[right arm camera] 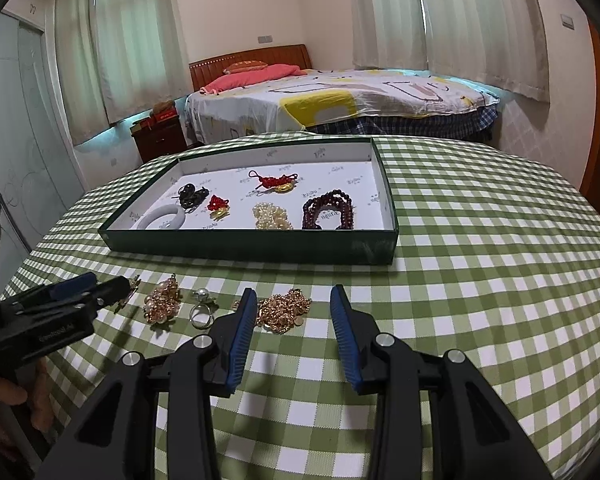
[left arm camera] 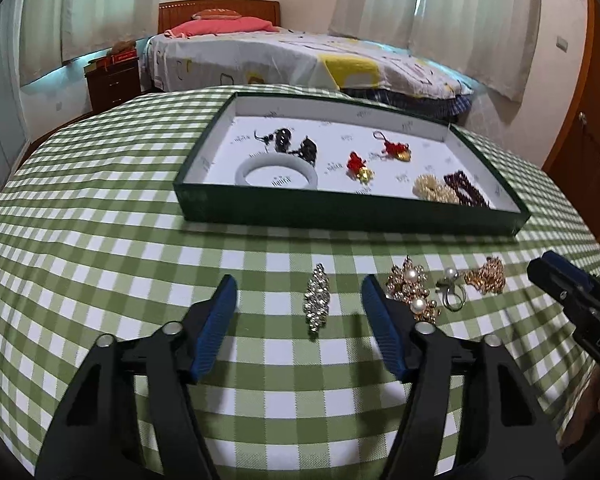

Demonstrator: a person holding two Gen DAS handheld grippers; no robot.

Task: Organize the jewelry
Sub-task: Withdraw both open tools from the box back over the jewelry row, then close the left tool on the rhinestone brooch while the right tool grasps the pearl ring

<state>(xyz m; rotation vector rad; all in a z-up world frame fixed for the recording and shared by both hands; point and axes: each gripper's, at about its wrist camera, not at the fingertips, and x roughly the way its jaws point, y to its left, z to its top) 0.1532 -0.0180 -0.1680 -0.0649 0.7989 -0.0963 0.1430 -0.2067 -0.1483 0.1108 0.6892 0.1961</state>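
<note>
A dark green tray (left arm camera: pixel 340 216) (right arm camera: pixel 260 246) with a white floor holds a white bangle (left arm camera: pixel 277 169), black pieces (left arm camera: pixel 296 144), two red-and-gold charms (left arm camera: pixel 360 168), pearls (right arm camera: pixel 272 216) and a dark red bead bracelet (right arm camera: pixel 332 208). On the checked cloth in front lie a rhinestone brooch (left arm camera: pixel 317 300), a gold-and-pearl brooch (left arm camera: pixel 410 284) (right arm camera: pixel 162 304), a pearl ring (left arm camera: pixel 452 290) (right arm camera: pixel 202 312) and a gold chain pile (left arm camera: pixel 488 276) (right arm camera: pixel 286 308). My left gripper (left arm camera: pixel 300 292) is open around the rhinestone brooch. My right gripper (right arm camera: pixel 294 304) is open around the gold chain pile.
The table carries a green-and-white checked cloth (left arm camera: pixel 100 240). A bed (left arm camera: pixel 300 60) stands behind the table, with a dark nightstand (left arm camera: pixel 114 82) at its left and curtains along the walls. A wooden door (left arm camera: pixel 588 160) is at the right.
</note>
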